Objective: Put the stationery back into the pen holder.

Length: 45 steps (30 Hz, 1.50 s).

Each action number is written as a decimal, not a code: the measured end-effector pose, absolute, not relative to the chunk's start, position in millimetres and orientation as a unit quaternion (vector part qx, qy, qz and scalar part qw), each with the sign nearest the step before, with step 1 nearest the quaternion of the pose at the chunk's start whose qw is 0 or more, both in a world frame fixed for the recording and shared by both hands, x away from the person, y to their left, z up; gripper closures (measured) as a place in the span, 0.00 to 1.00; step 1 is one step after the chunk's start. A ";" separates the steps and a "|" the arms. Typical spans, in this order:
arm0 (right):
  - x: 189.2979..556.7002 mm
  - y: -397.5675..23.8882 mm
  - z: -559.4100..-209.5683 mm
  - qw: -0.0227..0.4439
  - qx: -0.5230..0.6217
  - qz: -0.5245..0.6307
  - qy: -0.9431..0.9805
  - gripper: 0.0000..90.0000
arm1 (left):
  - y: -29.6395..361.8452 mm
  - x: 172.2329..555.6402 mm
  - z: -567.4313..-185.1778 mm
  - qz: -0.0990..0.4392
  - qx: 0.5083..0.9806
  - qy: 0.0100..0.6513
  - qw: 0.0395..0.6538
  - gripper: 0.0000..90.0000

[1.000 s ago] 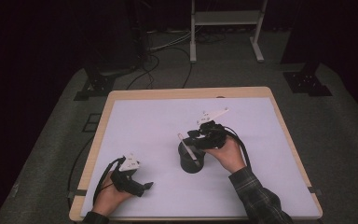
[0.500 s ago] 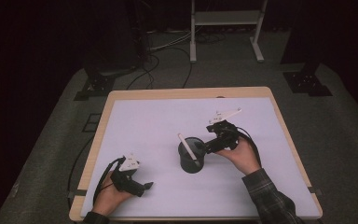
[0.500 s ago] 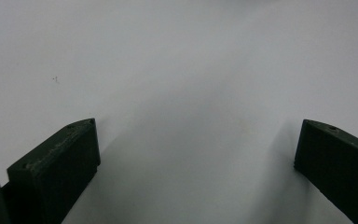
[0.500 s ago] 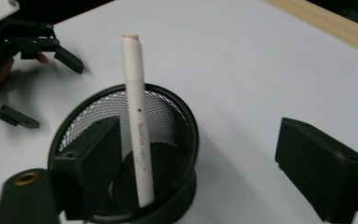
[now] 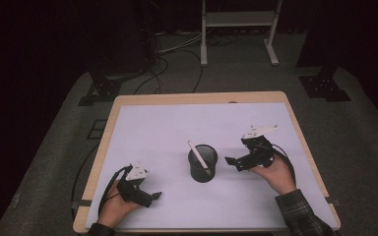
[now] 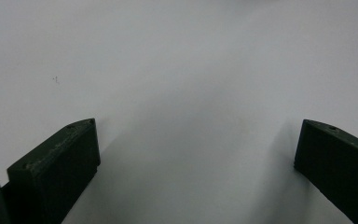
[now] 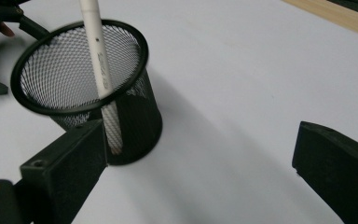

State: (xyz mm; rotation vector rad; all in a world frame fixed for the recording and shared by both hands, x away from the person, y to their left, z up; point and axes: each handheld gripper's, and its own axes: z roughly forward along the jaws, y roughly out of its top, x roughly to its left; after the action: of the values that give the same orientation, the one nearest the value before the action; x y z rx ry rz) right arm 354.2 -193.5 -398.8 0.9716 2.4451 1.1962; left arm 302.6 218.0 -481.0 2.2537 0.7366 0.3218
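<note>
This is looking like a recording studio or lab set up for capturing demonstrations. A wooden table (image 5: pixel 128 101) covered by a white sheet (image 5: pixel 167 132) is standing on grey carpet (image 5: pixel 364 147), with black surroundings closing in around it. Cables (image 5: pixel 177 54) are trailing across the floor, black stand bases (image 5: pixel 325 86) are flanking the table, and a metal frame (image 5: pixel 236 29) is standing behind.

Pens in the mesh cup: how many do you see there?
1. A single white pen stands tilted inside the black mesh cup at the middle of the table; its tip leans over the rim. No other pen shows through the mesh.
</note>
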 end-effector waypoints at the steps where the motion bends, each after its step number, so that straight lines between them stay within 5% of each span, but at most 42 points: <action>1: 351.9 -200.4 -401.1 0.128 0.338 0.407 0.839 0.02 | 218.0 302.6 -481.1 0.126 0.876 0.287 0.366 0.00; 45: 290.8 -304.4 -482.9 0.166 0.418 0.340 0.826 0.01 | 218.3 302.7 -480.9 0.125 0.878 0.285 0.364 0.00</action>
State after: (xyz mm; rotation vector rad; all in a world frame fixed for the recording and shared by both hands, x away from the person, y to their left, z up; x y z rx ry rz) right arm 290.8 -304.4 -482.9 1.1899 2.3525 0.9676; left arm 302.7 218.3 -480.9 2.2577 0.7339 0.3225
